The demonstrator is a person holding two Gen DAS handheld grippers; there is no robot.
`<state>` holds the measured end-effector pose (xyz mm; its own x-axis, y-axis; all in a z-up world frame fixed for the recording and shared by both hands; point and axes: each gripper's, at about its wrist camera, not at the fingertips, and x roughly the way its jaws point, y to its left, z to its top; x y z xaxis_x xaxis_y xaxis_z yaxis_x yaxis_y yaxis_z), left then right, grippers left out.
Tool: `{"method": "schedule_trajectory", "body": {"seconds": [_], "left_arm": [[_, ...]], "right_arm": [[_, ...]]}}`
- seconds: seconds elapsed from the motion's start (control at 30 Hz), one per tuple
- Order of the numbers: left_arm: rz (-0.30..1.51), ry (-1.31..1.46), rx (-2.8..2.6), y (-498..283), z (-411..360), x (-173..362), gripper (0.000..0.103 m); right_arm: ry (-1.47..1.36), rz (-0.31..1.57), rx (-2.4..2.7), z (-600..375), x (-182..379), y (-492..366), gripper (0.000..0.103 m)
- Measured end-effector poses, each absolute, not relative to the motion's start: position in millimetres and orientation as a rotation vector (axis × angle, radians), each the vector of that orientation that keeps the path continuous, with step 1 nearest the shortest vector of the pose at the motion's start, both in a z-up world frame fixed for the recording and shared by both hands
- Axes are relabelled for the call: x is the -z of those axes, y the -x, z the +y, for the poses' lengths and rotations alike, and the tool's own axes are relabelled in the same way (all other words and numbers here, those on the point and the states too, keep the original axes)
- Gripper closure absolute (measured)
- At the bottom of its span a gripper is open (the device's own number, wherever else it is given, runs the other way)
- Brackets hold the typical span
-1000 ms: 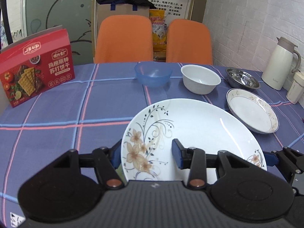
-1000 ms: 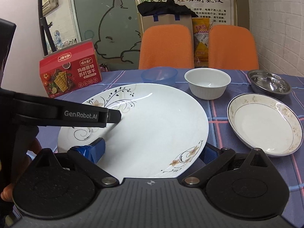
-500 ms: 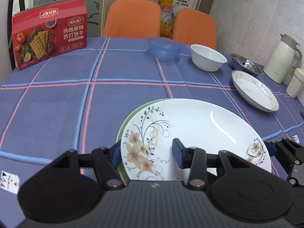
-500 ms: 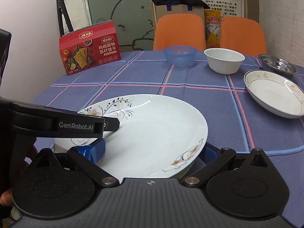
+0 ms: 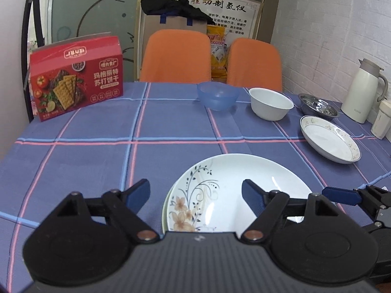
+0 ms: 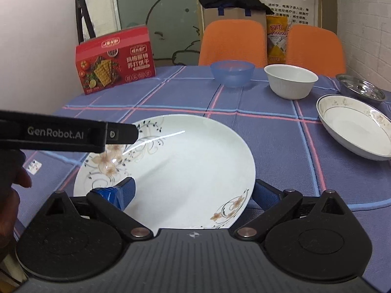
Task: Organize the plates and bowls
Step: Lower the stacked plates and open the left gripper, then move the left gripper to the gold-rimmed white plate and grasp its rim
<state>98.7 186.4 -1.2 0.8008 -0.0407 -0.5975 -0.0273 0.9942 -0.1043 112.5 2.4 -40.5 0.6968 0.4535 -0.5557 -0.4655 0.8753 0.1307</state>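
Note:
A large white plate with flower prints [image 5: 244, 190] [image 6: 180, 171] lies on a greenish plate whose edge shows at its left [image 5: 165, 210], near the table's front edge. My left gripper [image 5: 195, 193] is open, its fingers either side of the plate's left rim, not touching. My right gripper [image 6: 193, 190] is open around the plate's near rim. A smaller rimmed plate [image 5: 330, 139] [image 6: 354, 124], a white bowl [image 5: 271, 106] [image 6: 290, 79], a blue bowl [image 5: 217, 95] [image 6: 232, 72] and a steel bowl [image 5: 317, 103] [image 6: 359, 88] stand farther back.
A red cracker box [image 5: 75, 78] [image 6: 114, 59] stands at the back left. A white thermos jug [image 5: 364, 90] and a cup [image 5: 382, 119] stand at the right edge. Two orange chairs [image 5: 176, 58] are behind the table with the blue plaid cloth [image 5: 97, 151].
The flower plate was lowered from the air onto the greenish plate. Both grippers, shut on its rim before, have opened and let it go.

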Motion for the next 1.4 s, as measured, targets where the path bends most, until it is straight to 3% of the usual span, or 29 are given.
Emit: {"method": "schedule_trajectory", "body": {"seconds": [0.07, 0.17, 0.5, 0.8, 1.03, 1.4], "left_arm": [[0.653, 0.109, 0.021, -100, 181, 2, 0.023], [0.668, 0.114, 0.052, -103, 169, 4, 0.003], [0.69, 0.071, 0.223, -146, 98, -14, 0.003], [0.888, 0.141, 0.398, -259, 28, -7, 0.003], [0.96, 0.108, 0.373, -325, -11, 10, 0.003], [1.002, 0.114, 0.345, -346, -21, 37, 0.003]], "right_arm": [[0.012, 0.598, -0.491, -5, 37, -112, 0.014], [-0.033, 0.601, -0.466, -23, 35, -115, 0.014], [-0.195, 0.608, -0.284, -121, 38, -116, 0.014], [-0.145, 0.621, -0.118, -196, 27, -187, 0.013], [-0.151, 0.695, -0.128, -209, 40, -251, 0.014], [-0.052, 0.744, -0.19, -187, 53, -276, 0.013]]}}
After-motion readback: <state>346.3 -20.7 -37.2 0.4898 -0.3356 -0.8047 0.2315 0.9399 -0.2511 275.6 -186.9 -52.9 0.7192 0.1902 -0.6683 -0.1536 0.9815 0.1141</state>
